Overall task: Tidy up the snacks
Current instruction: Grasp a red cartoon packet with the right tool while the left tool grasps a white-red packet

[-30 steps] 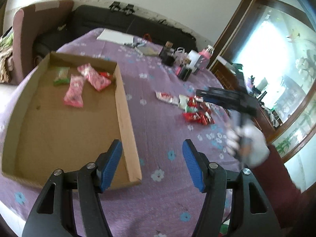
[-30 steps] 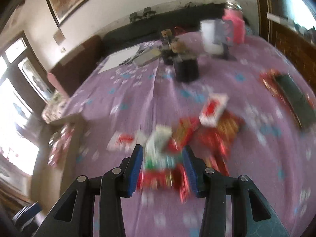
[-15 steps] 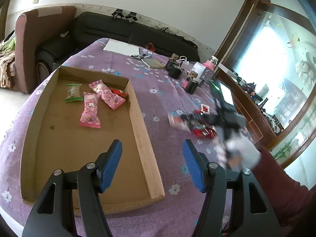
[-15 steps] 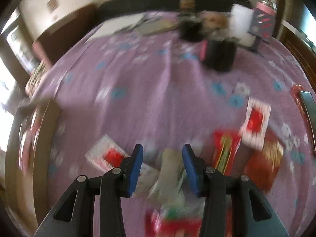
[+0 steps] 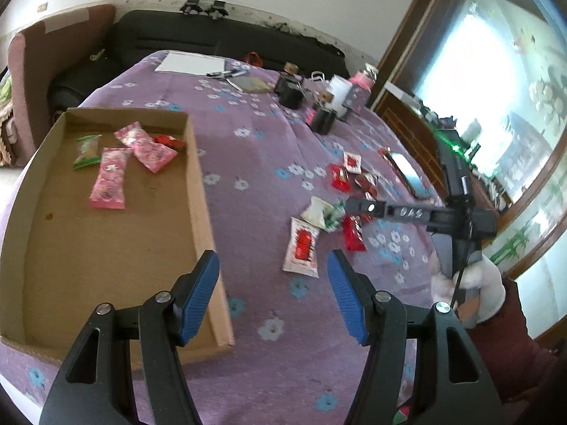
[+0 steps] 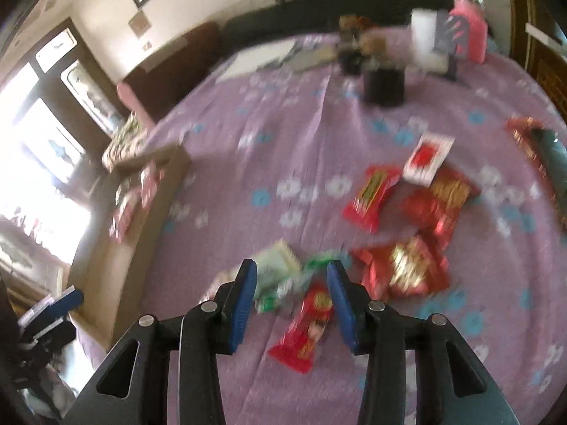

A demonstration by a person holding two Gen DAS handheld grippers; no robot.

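Observation:
A cardboard tray (image 5: pixel 198 184) lies at the left on the purple flowered cloth and holds pink packets (image 5: pixel 108 179), a green packet (image 5: pixel 86 150) and a small red one. My left gripper (image 5: pixel 273 283) hangs open over the tray's right wall, nothing between its fingers. To the right lies a loose pile of snacks: a white-and-red packet (image 5: pixel 300 248), red packets (image 5: pixel 352 233) and green-and-white packets (image 6: pixel 280 279). My right gripper (image 6: pixel 291 276) stands open low over the green-and-white packets, which lie between its fingers in a blurred view. A red packet (image 6: pixel 308 322) lies just below them.
A phone (image 5: pixel 407 173) lies right of the pile. Black cups (image 5: pixel 322 120), a white cup and a pink bottle (image 5: pixel 361 86) stand at the far side, with paper and pens behind. A gloved hand (image 5: pixel 471 283) holds the right gripper. Sofa and armchair lie beyond the table.
The right gripper has swung down and toward the tray side of the snack pile, onto the green-and-white packets. The left gripper shifted slightly over the tray's wall. Neither jaw width changed.

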